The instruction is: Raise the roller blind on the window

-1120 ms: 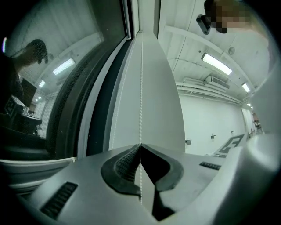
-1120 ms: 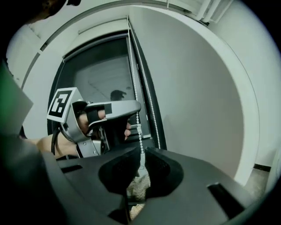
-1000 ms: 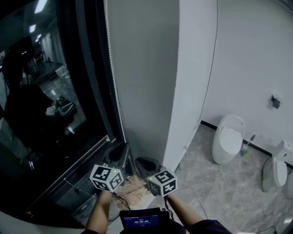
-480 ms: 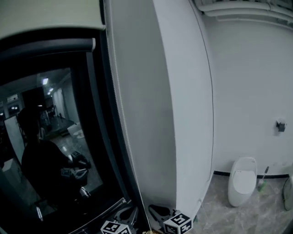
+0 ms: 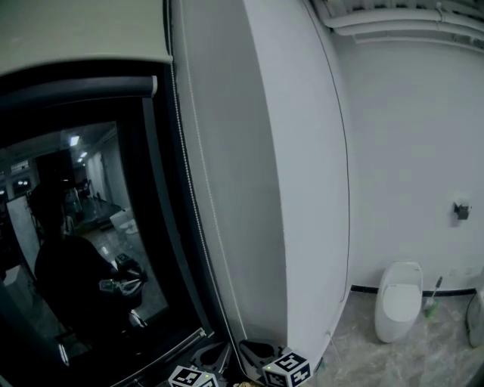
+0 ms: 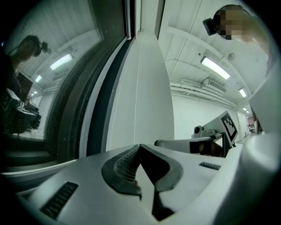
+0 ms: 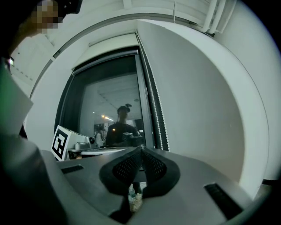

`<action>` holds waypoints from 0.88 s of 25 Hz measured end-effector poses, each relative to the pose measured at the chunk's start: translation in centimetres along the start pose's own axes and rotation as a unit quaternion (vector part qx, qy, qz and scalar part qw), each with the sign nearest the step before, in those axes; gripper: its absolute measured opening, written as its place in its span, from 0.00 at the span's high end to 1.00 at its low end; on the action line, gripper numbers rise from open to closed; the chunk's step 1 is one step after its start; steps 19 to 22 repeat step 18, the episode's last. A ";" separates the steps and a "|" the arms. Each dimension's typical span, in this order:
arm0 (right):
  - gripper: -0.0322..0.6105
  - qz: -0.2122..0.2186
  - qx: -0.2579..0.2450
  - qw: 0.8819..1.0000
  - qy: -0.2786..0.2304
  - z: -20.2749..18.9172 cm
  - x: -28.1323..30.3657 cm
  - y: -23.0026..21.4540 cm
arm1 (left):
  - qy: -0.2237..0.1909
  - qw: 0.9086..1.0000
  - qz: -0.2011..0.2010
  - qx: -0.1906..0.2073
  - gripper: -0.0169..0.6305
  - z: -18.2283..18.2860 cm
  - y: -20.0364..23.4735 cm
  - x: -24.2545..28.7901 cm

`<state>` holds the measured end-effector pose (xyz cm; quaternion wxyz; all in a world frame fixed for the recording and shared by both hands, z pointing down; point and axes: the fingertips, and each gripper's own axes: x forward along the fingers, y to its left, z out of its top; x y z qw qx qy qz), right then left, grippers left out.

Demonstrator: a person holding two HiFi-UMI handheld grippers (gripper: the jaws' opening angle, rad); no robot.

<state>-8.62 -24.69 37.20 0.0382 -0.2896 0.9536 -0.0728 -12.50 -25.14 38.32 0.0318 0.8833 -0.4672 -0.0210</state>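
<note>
The roller blind (image 5: pixel 83 30) is rolled up near the top of the dark window, with its bottom bar (image 5: pixel 76 89) across the glass. A bead chain (image 5: pixel 187 196) hangs down the window's right frame and shows again as the bead chain (image 7: pixel 158 114) in the right gripper view. My left gripper (image 6: pixel 140 147) is shut, its tips touching and nothing visible between them. The right gripper (image 7: pixel 141 149) is shut too, and apart from the chain. In the head view only their marker cubes show, the left cube (image 5: pixel 189 376) and the right cube (image 5: pixel 287 370), low beside the window's foot.
A white wall pier (image 5: pixel 280 189) stands right of the window. A white toilet (image 5: pixel 398 298) and a brush (image 5: pixel 432 298) stand on the marble floor at the right. The glass reflects a person (image 5: pixel 72 287). Pipes (image 5: pixel 393 19) run along the ceiling.
The head view has swung up from the floor to the window's top, so both grippers now sit at the frame's lower edge. Little differs over the last half second.
</note>
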 end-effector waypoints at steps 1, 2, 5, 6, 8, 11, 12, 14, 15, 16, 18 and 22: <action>0.94 0.002 -0.004 1.000 -0.004 0.1 -0.1 0.0 | -0.002 1.000 0.000 0.007 0.96 0.2 -0.1 0.1; 0.94 0.003 -0.011 1.000 -0.007 0.1 -0.2 -0.1 | -0.005 1.000 -0.001 0.017 0.96 0.3 -0.2 0.1; 0.94 0.002 -0.029 1.000 -0.010 0.7 -0.5 0.0 | -0.014 0.999 0.000 0.038 0.96 0.5 0.1 0.4; 0.94 0.000 -0.034 0.999 -0.012 0.8 -0.5 -0.1 | -0.016 0.999 0.000 0.039 0.96 0.7 0.2 0.4; 0.94 0.001 -0.033 0.999 -0.014 0.8 -0.3 0.0 | -0.016 0.999 0.002 0.038 0.96 0.8 0.3 0.3; 0.94 0.008 -0.023 1.000 -0.007 0.8 -0.2 0.6 | -0.013 0.999 0.005 0.033 0.96 0.5 0.4 0.1; 0.94 0.007 -0.026 1.000 -0.007 0.8 -0.1 0.6 | -0.014 0.999 0.005 0.031 0.96 0.5 0.4 0.0; 0.94 0.006 -0.029 1.000 -0.008 0.9 0.0 0.5 | -0.014 0.999 0.007 0.028 0.96 0.5 0.5 -0.1; 0.94 0.009 -0.026 1.000 -0.008 1.0 0.0 0.7 | -0.015 0.999 0.007 0.029 0.96 0.5 0.5 -0.1; 0.94 0.012 -0.022 1.000 -0.007 1.0 0.1 0.8 | -0.015 0.999 0.008 0.029 0.96 0.6 0.6 -0.1; 0.94 0.017 -0.016 1.000 -0.004 1.0 0.2 1.0 | -0.016 0.999 0.009 0.029 0.96 0.6 0.8 0.0; 0.94 0.017 -0.016 1.000 -0.004 1.0 0.2 1.0 | -0.016 0.999 0.009 0.029 0.96 0.6 0.8 0.0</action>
